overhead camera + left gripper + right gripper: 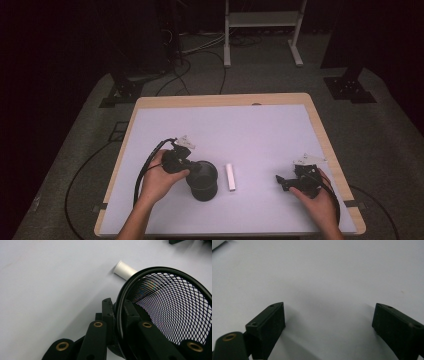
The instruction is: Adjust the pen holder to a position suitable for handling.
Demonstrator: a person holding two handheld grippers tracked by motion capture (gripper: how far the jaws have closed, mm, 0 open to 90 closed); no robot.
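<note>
A black wire-mesh cup [203, 182] stands on the white table top [250, 130], left of centre. My left gripper [192, 168] is shut on the cup's rim: in the left gripper view one jaw is outside the mesh cup [175, 310] and one inside, at my left gripper [117, 306]. Just right of the cup lies a short white cylinder [231, 176], whose end shows past the rim as the white cylinder [124, 270]. Near the right edge my right gripper [281, 181] rests low on the table, my right gripper [329, 315] open with bare table between its jaws.
The table has a wooden border [325, 140]. Cables [142, 172] trail from the grippers over the left and right edges. On the floor behind stand a white frame [262, 30] and black stand bases [350, 87].
</note>
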